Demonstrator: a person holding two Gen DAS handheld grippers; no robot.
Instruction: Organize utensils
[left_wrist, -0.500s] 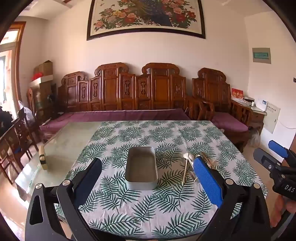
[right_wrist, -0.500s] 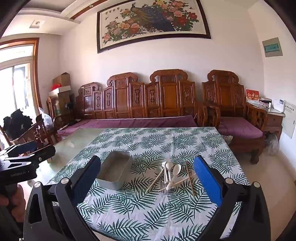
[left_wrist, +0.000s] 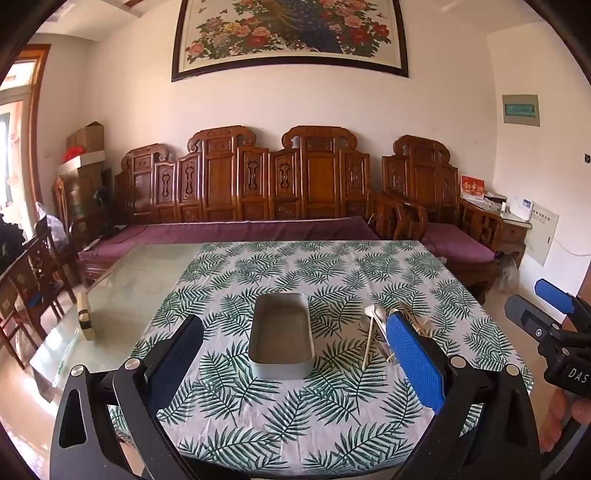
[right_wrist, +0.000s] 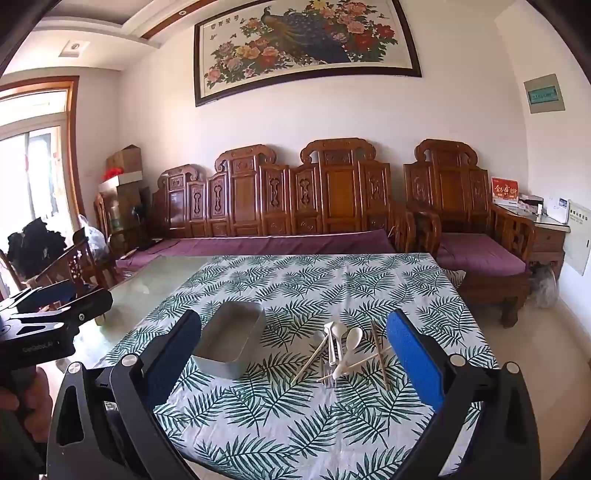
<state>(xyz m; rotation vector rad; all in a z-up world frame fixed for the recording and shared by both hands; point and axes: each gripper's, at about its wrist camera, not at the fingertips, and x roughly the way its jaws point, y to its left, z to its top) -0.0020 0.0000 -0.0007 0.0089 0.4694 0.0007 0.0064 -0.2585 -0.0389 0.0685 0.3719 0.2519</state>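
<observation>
None of the utensils (right_wrist: 345, 350) are in the grey tray (right_wrist: 231, 341) yet, and your left gripper (left_wrist: 295, 354) and right gripper (right_wrist: 295, 354) are both wide open, holding nothing.

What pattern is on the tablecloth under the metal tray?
Green fern-like leaves on white tablecloth, clearest in the right wrist view.

Both tools are just hanging in the air, angled a bit downward. The left tool (left_wrist: 295, 354) has its jaws spread wide with nothing gripped, one pad dark, the other blue. Same deal with the right tool (right_wrist: 295, 354): jaws wide apart, nothing pinched. Each tool shows up at the edge of the other's view, side by side and well apart. A hand (right_wrist: 22, 387) wraps the left tool's handle; fingers (left_wrist: 561, 424) hold the right one.
</observation>
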